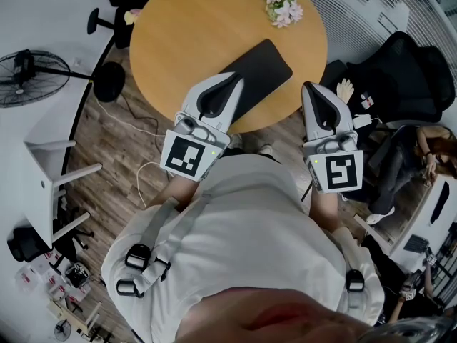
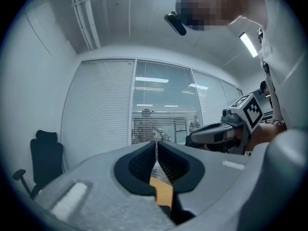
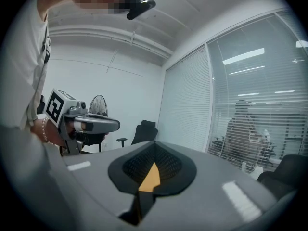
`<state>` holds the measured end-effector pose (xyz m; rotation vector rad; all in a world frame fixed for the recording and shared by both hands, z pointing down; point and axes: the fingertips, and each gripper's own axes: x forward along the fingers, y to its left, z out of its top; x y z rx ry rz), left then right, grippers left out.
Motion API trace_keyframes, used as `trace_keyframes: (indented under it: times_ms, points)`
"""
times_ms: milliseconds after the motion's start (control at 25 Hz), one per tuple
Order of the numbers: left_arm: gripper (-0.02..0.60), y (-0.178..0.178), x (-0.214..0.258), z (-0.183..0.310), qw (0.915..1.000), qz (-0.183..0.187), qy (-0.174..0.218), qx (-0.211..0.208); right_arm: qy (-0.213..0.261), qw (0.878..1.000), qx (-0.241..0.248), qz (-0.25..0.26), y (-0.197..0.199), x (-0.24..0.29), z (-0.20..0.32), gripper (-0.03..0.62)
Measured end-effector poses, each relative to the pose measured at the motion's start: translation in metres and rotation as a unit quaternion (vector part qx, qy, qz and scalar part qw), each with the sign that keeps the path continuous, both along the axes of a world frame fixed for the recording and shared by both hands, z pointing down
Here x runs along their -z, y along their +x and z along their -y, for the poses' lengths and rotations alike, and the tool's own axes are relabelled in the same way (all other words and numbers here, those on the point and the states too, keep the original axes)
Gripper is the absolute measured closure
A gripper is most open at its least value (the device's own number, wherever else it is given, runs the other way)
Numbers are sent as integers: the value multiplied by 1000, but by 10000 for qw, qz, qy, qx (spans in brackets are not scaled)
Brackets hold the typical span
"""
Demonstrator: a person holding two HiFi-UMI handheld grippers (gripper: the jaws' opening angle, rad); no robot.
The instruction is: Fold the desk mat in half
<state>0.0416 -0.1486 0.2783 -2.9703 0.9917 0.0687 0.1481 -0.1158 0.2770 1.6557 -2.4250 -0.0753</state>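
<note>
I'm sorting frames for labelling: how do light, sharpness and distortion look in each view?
Head view: evenly lit, strong fisheye bend, mat and table sharp. Left gripper view: black round vignette, ceiling light glaring, blinds legible. Right gripper view: same vignette, window frame bowed, light strips bright behind glass.

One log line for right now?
left gripper: shut, empty | right gripper: shut, empty | black desk mat: lying on round wooden table
</note>
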Motion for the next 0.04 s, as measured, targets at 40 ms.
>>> trace_keyframes:
  times_ms: [40]
  points:
    - [563, 0, 0, 0, 10000, 5, 6, 0, 0, 10000, 4, -12, 0, 0, 0, 590]
